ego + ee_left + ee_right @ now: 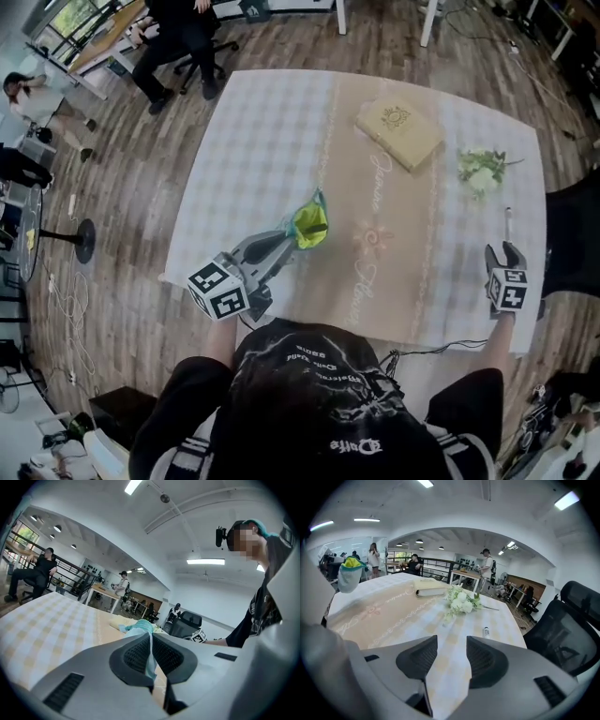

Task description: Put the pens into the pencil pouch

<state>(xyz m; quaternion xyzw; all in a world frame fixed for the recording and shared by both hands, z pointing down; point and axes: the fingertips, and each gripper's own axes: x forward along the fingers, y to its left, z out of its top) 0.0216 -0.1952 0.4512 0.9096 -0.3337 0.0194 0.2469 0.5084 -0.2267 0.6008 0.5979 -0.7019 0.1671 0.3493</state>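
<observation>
In the head view my left gripper (289, 242) is shut on the near edge of the pencil pouch (310, 223), a teal and yellow-green pouch at the middle of the table. In the left gripper view a strip of its teal fabric (150, 654) is pinched between the pads, and the rest of the pouch (139, 627) bunches just beyond them. A pen (507, 221) lies near the table's right edge. My right gripper (505, 249) is just short of it, open with nothing between the jaws. From the right gripper (452, 656) the pen (486, 631) lies ahead and slightly right.
A tan book (400, 132) lies at the far middle of the checked tablecloth (253, 150). A bunch of white flowers (482, 169) lies beyond the pen. A black office chair (569, 620) stands close to the table's right edge. A person (183, 37) sits beyond the far left corner.
</observation>
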